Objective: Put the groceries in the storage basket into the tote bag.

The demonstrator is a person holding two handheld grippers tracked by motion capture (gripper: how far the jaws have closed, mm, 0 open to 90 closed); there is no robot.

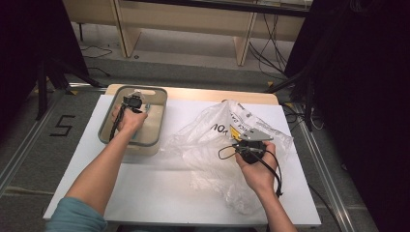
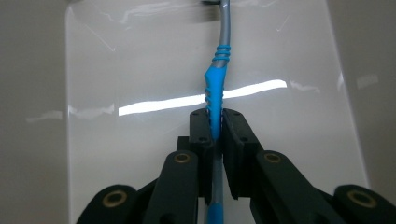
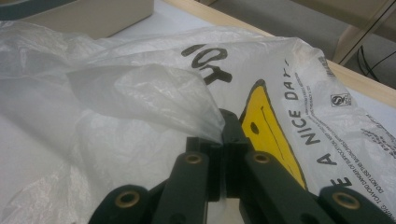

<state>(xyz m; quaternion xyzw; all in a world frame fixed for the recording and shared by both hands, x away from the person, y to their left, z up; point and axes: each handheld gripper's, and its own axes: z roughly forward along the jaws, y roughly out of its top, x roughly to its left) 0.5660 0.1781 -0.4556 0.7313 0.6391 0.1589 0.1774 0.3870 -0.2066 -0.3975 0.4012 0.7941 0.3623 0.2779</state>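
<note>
**Toothbrush lift from bin, bag held ready**

1. Right gripper (image 1: 245,145), near right: jaws clamped on a fold of the clear plastic bag (image 1: 227,145), which lies crumpled on the white table (image 1: 159,188). Keep the fold pinched and raised so the mouth stays open.
2. Left gripper (image 1: 136,105), far left: jaws clamped on the blue-and-grey toothbrush (image 2: 215,93) over the floor of the grey-rimmed bin (image 1: 157,104). Lift straight up, clearing the rim before crossing right towards the bag.

Left gripper (image 2: 215,135): black jaws clamped on a blue-and-grey plastic toothbrush handle (image 2: 215,88), held over the glossy pale floor of a rectangular bin (image 2: 140,56).
</note>
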